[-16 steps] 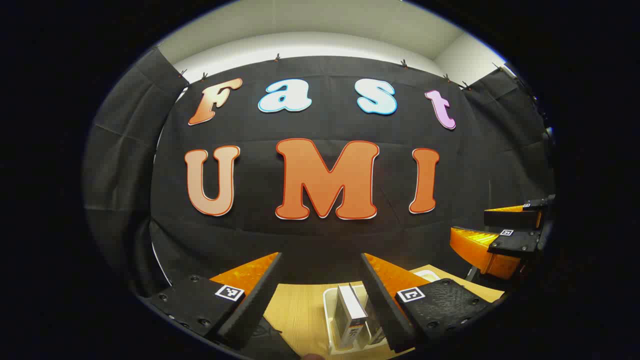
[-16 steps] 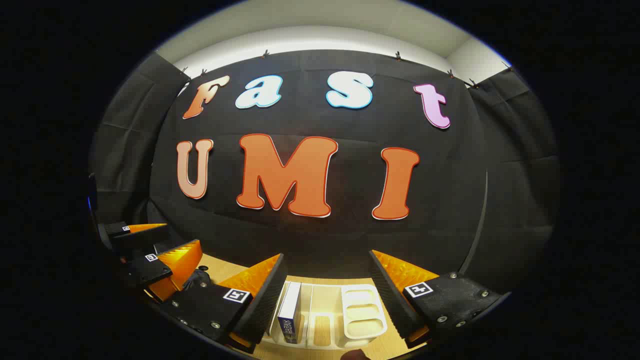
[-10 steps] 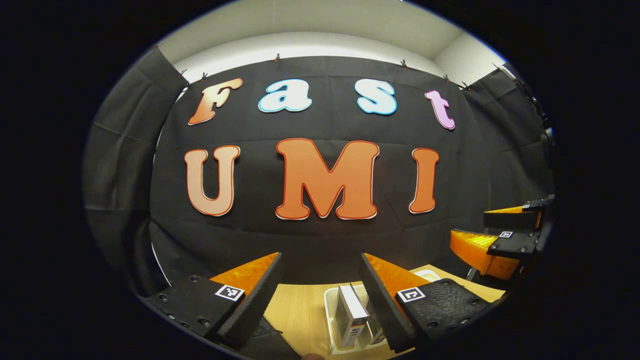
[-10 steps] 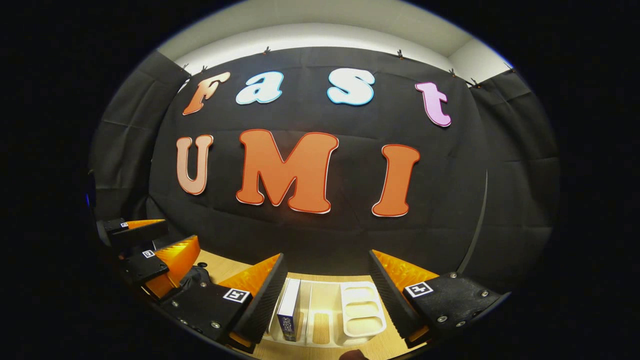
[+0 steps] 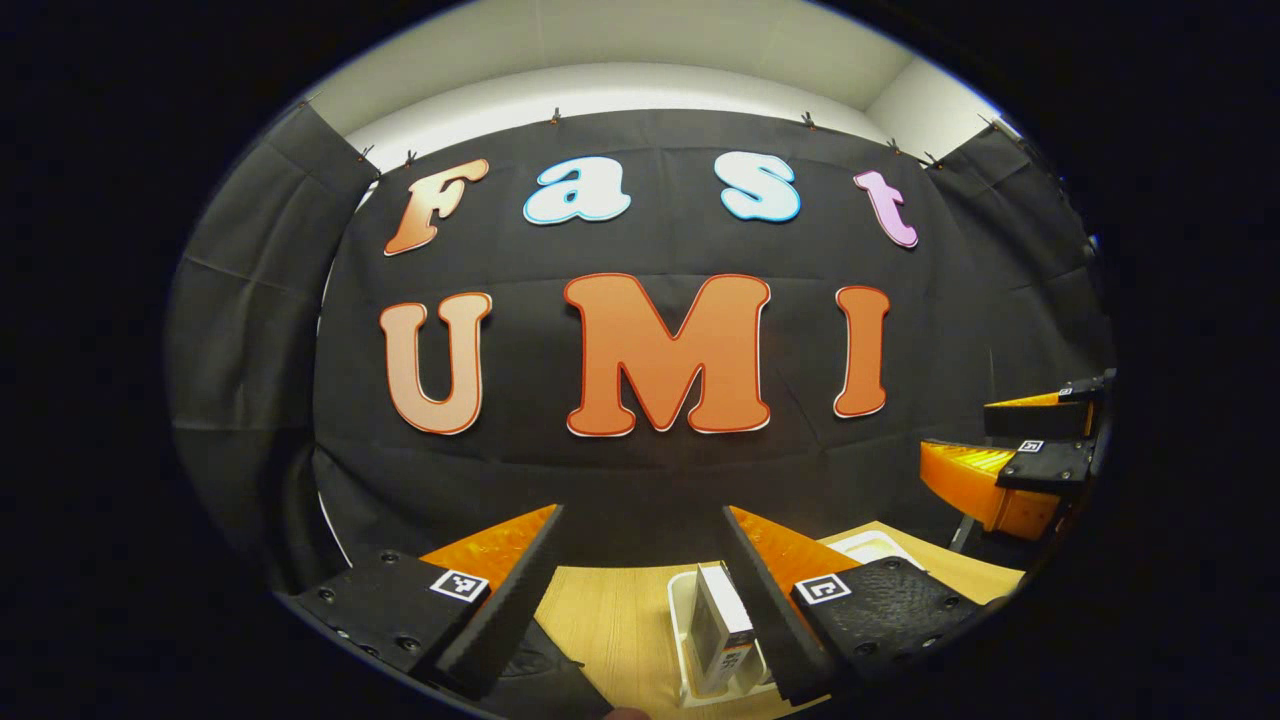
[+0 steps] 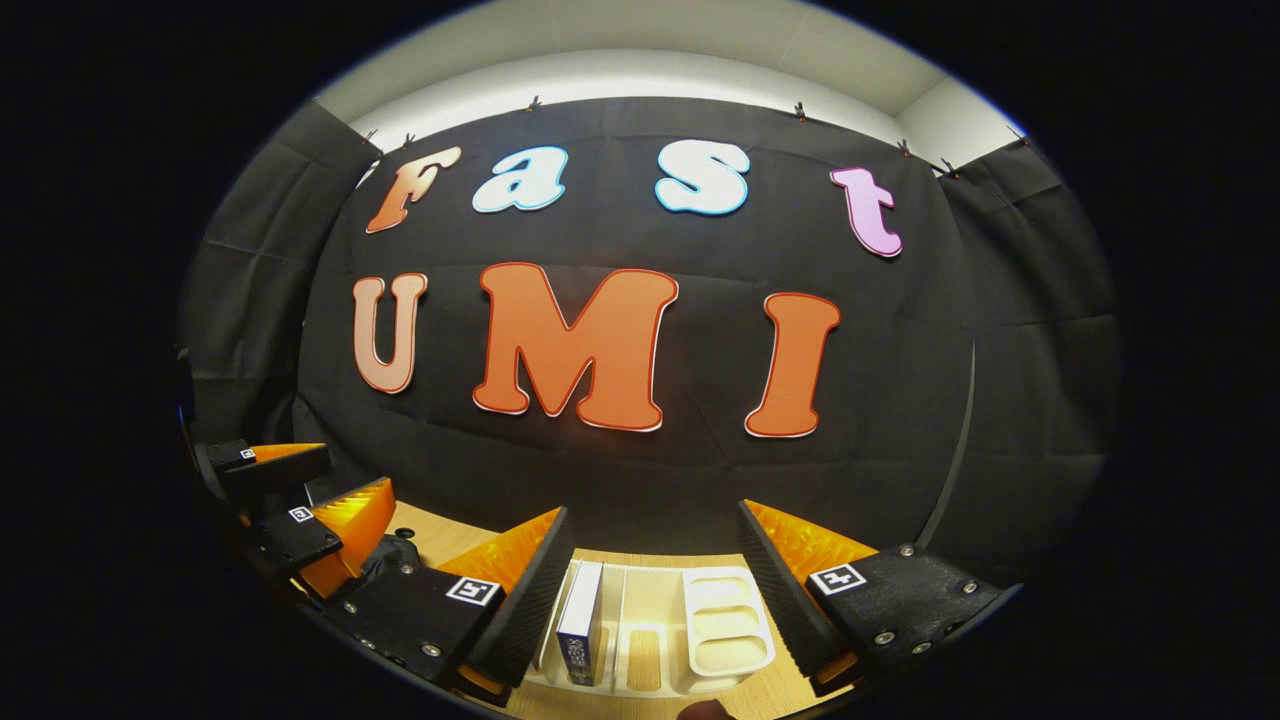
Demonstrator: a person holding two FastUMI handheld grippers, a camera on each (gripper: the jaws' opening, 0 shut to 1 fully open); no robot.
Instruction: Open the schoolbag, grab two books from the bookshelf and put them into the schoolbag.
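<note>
A white bookshelf rack (image 6: 722, 622) stands on the wooden table, and a book (image 6: 578, 625) stands upright in its left slots. In the left gripper view the same rack (image 5: 686, 640) holds the book (image 5: 722, 628) just left of my right-hand finger. The dark schoolbag (image 5: 530, 672) lies at the bottom edge, partly behind my left finger. My left gripper (image 5: 640, 590) is open above the table with nothing between its fingers. My right gripper (image 6: 655, 590) is open too, held above the rack. Each gripper appears at the side of the other's view.
The wooden table (image 5: 610, 620) runs under both grippers up to the black cloth wall. The right gripper (image 5: 1010, 470) hangs at the right of the left gripper view. The left gripper (image 6: 300, 510) hangs at the left of the right gripper view, above a dark bag part (image 6: 395, 555).
The left gripper has turned slightly left, so the rack, the book and the other gripper slid to the right in its view. The right gripper barely moved.
</note>
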